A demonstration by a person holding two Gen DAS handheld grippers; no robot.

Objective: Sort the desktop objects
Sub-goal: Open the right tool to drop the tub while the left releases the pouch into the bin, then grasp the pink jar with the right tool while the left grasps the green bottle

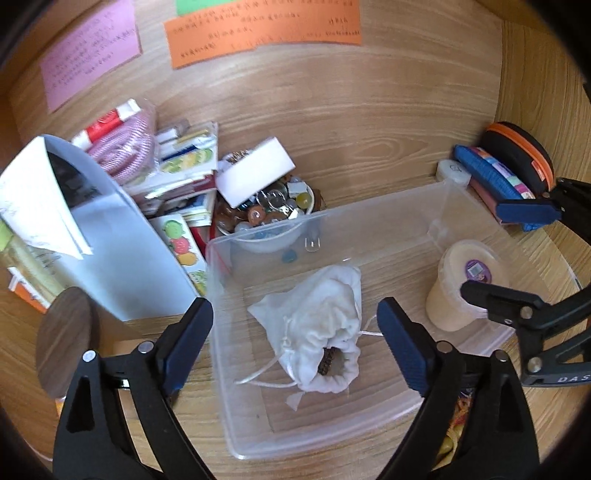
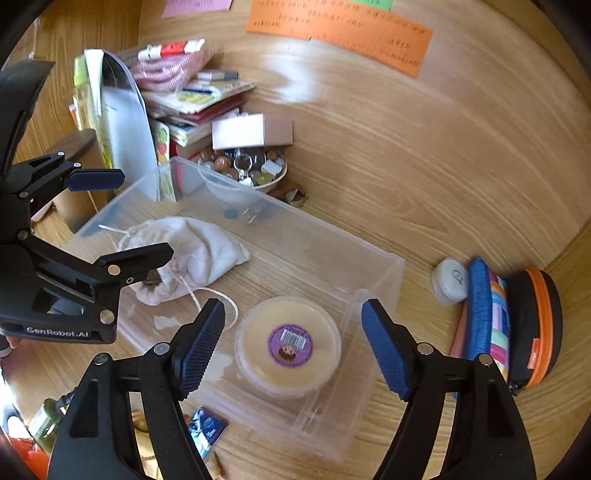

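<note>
Clear plastic bin (image 1: 369, 413) sits mid-table w/ a white drawstring bag (image 1: 317, 325) at its left end and a cream lidded tub (image 2: 288, 345) at its right. Both claws are wide open and empty, left claw (image 1: 295, 347) over the bag, right claw (image 2: 293, 345) over the tub. Next pick likely comes from the pile far left: lift clear of the bin wall, approach straight, close squarely.

I see a light wood-grain tabletop (image 1: 332, 122) filling both views. Coloured paper sheets with handwriting lie flat on its far part: an orange sheet (image 1: 258, 29) and a pink sheet (image 1: 88, 55). A bright glare patch (image 2: 295, 86) marks the surface.
</note>
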